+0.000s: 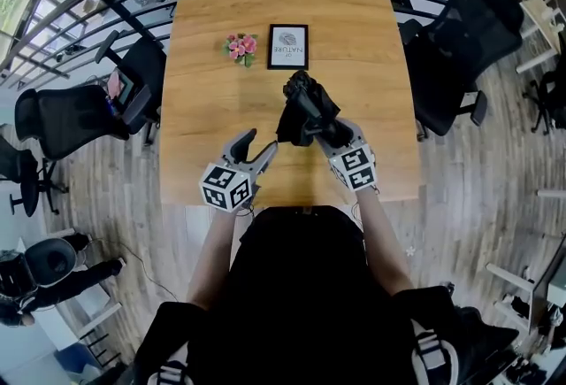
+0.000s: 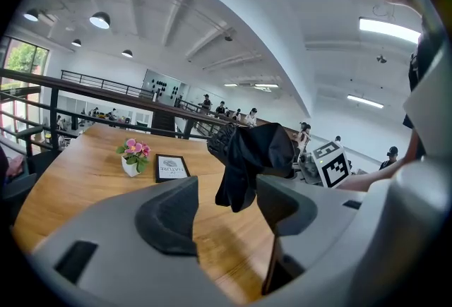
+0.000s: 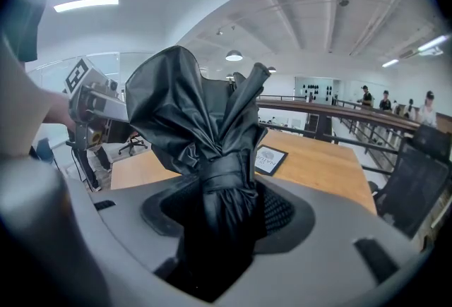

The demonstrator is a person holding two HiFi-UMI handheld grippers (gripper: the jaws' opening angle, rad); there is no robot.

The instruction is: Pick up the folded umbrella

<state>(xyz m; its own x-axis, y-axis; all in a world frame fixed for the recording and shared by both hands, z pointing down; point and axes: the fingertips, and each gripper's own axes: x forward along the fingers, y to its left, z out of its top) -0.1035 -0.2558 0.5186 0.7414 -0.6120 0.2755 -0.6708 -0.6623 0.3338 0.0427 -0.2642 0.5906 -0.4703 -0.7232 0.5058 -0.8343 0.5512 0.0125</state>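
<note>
We've got the folded umbrella, black and bunched, up off the tabletop over its near middle. Our right gripper has its jaws clamped on the strapped part of the umbrella, loose fabric spilling out beyond them. Just to the left, our left gripper hangs over the tabletop's near edge, jaws apart and gripping nothing. At the far side stand a framed print and, left of it, a small pot of pink flowers.
</note>
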